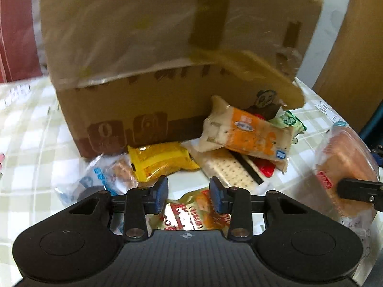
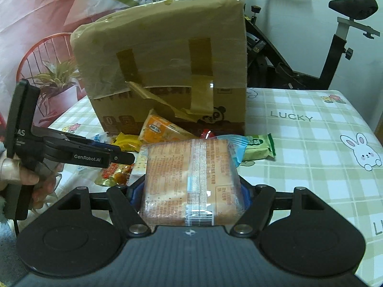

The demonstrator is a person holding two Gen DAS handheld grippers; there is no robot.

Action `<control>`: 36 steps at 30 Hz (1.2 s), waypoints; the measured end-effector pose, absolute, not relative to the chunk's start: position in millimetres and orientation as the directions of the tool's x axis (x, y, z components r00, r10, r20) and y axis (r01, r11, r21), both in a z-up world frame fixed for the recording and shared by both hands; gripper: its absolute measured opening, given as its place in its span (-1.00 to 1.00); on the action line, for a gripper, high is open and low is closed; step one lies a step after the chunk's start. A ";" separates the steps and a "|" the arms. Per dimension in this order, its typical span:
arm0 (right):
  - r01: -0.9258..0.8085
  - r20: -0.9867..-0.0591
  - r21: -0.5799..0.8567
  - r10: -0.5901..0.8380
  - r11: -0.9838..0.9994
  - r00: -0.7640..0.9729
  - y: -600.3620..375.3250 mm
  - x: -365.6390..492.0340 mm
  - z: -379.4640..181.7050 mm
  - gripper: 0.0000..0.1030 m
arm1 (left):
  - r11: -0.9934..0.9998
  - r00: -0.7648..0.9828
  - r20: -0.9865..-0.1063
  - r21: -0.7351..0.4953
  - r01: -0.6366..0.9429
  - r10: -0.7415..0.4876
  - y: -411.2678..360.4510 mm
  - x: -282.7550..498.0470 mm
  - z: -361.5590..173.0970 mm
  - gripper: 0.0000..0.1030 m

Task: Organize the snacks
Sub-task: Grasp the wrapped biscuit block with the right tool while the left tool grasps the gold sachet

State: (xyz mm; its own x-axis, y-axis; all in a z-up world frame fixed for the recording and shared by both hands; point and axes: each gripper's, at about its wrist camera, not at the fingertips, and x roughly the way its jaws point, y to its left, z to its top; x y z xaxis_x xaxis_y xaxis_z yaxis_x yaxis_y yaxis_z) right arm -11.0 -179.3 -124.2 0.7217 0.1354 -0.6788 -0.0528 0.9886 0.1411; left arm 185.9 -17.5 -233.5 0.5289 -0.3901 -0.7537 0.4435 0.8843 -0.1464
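A green checked tablecloth covers the table. Nearest, the right gripper clamps a wrapped cake, its long axis pointing away toward the box. The left gripper hangs partly open and empty above a red-and-gold packet. Farther off, snacks lie heaped against the box. Only the right view shows the exercise bike.

Behind the green-checked, rabbit-printed tablecloth: black exercise bike against white wall, orange wire chair, potted green plant, brown wooden panel.
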 end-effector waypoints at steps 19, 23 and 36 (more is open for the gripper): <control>-0.068 -0.674 0.156 0.157 0.985 0.722 -176.8 -12.1 -126.6 0.43 | 0.851 0.508 -0.746 -0.149 0.503 -0.431 3.4 108.5 -236.3 0.21; -0.076 -0.670 0.157 0.163 0.985 0.725 -173.6 -12.9 -125.1 0.43 | 0.844 0.538 -0.748 -0.055 0.534 -0.389 -10.7 104.6 -238.5 0.25; -0.070 -0.672 0.165 0.164 0.984 0.722 -176.8 -15.0 -127.4 0.43 | 0.868 0.593 -0.720 -0.027 0.496 -0.361 -12.9 108.0 -242.0 -0.08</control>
State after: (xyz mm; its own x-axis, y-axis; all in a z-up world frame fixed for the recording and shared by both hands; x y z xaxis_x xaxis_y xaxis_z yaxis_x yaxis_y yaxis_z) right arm -15.0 -176.8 -127.4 0.7223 0.1642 -0.6719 -0.0700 0.9838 0.1652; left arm 108.0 -12.9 -242.0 0.5926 -0.3609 -0.7202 0.4957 0.8681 -0.0271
